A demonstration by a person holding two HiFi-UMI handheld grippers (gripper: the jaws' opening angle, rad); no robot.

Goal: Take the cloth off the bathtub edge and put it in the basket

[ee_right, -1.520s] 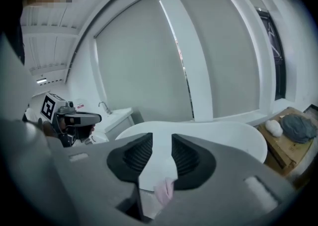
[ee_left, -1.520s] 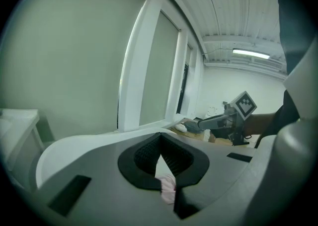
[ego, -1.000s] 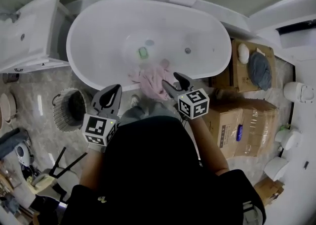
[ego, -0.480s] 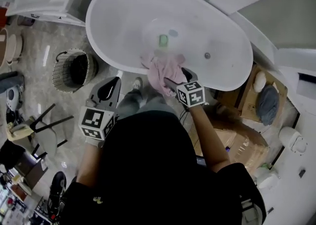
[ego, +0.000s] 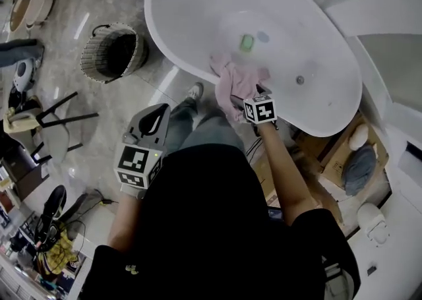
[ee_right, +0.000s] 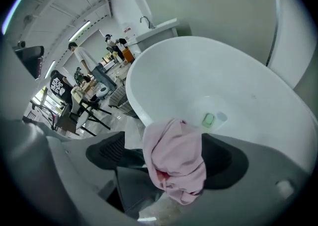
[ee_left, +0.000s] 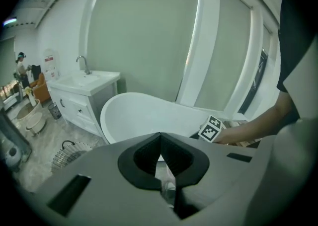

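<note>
Lowered since a second ago, my right gripper is straddling the pink cloth draped over the bathtub edge. Its jaws have just been opening and are standing wide, released. My left gripper is hanging clenched and empty, near the wicker basket.

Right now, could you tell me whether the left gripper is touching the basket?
Apart: the head view shows floor between the left gripper and the basket.
</note>
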